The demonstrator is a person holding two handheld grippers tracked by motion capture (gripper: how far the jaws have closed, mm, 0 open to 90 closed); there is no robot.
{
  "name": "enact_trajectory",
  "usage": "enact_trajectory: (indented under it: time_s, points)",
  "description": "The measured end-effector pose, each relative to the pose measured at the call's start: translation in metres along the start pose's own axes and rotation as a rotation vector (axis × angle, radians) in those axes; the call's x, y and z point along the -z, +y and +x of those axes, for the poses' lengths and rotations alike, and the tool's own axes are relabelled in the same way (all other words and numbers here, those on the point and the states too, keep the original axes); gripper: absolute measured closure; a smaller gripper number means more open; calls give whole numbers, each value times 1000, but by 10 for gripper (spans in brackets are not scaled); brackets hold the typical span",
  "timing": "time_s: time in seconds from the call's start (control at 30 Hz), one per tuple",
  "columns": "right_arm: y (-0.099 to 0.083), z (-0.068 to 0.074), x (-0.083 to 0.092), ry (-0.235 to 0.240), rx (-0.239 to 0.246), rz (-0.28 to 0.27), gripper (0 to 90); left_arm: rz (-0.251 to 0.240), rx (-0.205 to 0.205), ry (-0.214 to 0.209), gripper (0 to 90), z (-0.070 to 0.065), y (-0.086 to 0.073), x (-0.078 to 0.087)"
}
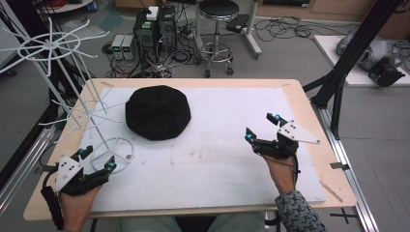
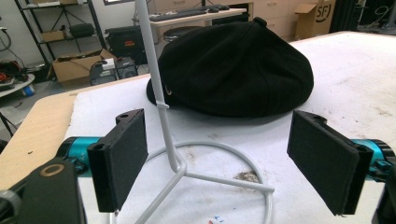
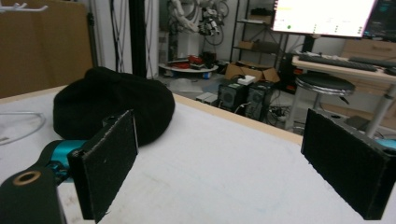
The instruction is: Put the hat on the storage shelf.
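Note:
A black cap (image 1: 157,112) lies flat on the white mat (image 1: 227,159), left of centre toward the far side. It also fills the middle of the left gripper view as cap (image 2: 233,70) and sits at the left of the right gripper view as cap (image 3: 112,105). A white wire hat rack (image 1: 72,104) stands at the table's left, its ring base (image 2: 187,175) between my left jaws. My left gripper (image 1: 99,158) is open at the near left, empty. My right gripper (image 1: 262,126) is open at the right, empty, well away from the cap.
The wooden table edge (image 1: 300,94) borders the mat. Behind the table the floor holds computer towers (image 1: 154,29), tangled cables and a stool (image 1: 217,29). A black frame post (image 1: 348,63) rises at the right. The rack's arms (image 1: 48,46) spread over the left corner.

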State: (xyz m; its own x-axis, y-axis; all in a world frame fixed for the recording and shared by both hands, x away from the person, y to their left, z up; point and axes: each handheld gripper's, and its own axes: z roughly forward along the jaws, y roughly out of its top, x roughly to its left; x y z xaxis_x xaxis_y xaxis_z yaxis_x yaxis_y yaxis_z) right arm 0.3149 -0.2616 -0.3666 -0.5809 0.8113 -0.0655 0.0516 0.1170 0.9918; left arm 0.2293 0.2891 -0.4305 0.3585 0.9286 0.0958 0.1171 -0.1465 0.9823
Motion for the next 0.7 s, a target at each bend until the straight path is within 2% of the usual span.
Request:
enact_trajectory:
  time_s: [0.07,0.13,0.17,0.23,0.37,0.53,0.7]
  points:
    - [12,7,-16,33,14,3,99,3,0,-1,202,0,0,0]
    - [15,8,-20,39,15,6,99,5,-3,-1,202,1,-1,-1]
    - [19,12,-32,55,29,-3,103,6,1,1,202,1,-1,-1]
    - [21,14,-36,62,27,4,103,5,0,2,202,2,-1,-1]
    - [26,20,-60,94,31,15,103,3,8,4,202,2,-2,0]
    - [32,22,-73,113,31,13,103,4,12,6,202,2,-2,0]
    - [50,17,-86,140,31,-14,103,4,12,6,201,2,-2,-1]
